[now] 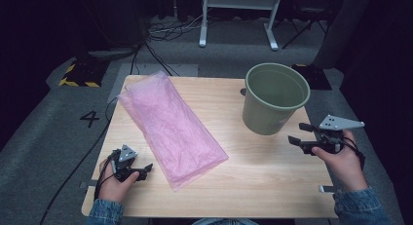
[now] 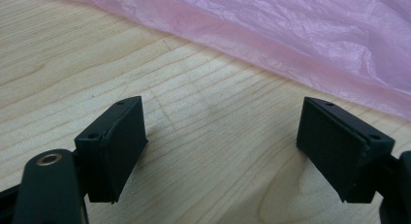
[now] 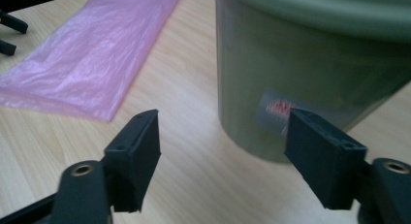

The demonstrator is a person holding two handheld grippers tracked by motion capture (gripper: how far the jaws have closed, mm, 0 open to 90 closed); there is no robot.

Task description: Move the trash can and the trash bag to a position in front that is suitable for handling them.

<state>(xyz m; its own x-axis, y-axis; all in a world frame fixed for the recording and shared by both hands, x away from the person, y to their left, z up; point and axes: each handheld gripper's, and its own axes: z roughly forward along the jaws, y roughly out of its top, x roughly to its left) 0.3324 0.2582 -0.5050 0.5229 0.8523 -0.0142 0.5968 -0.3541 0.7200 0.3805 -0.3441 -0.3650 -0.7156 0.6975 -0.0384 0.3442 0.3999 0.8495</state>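
Seen from the high view, a pale wooden bench [image 1: 272, 176] carries a flat pink plastic bag [image 1: 170, 127] lying diagonally across its left half and an empty green bucket [image 1: 275, 98] standing upright towards the far right. The left gripper [image 1: 145, 169] sits low at the near left corner of the bench, held in a hand with a denim cuff, its fingers spread apart and pointing towards the near end of the bag, close to it but not touching. The right gripper [image 1: 298, 133] is held in the other hand at the right edge, just beside the bucket's near right side, its fingers apart with nothing between them.

In the left gripper view, the two black fingers [image 2: 116, 146] stand wide apart over bare wood. The pink plastic bag [image 2: 300, 35] runs across the top of the view, its crinkled edge a little beyond the fingertips; neither finger touches it.

In the right gripper view, the black fingers [image 3: 138, 151] are again well apart and hold nothing. The green bucket [image 3: 310, 69] rises just ahead, a small red-marked label on its wall next to the right finger; whether that finger touches the wall cannot be told. The pink plastic bag [image 3: 92, 59] lies farther off to the left on the bench.
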